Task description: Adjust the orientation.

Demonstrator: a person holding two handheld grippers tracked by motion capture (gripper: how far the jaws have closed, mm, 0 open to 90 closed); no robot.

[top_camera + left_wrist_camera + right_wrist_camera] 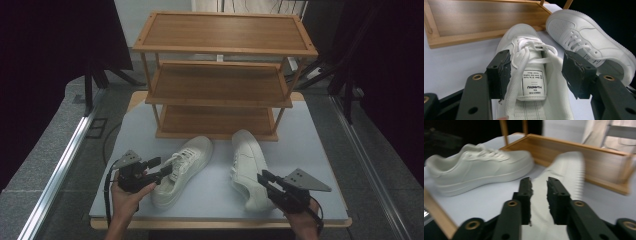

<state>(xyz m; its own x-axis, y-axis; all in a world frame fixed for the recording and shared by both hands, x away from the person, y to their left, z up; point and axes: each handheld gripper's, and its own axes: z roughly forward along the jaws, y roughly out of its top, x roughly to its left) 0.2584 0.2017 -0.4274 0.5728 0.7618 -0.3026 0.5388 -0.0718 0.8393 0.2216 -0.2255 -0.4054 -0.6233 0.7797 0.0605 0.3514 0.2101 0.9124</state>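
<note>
The left tongs [536,72] stand wide, their jaws either side of the tongue and laces of the left shoe [534,82], not yet pressing it. The right tongs [539,195] are narrow, a small gap between the jaws, at the heel of the right shoe [247,167], which lies on its side; whether they pinch it cannot be told. Both shoes lie on the desk [215,200], toes toward the rack [220,80] at its far edge.
</note>
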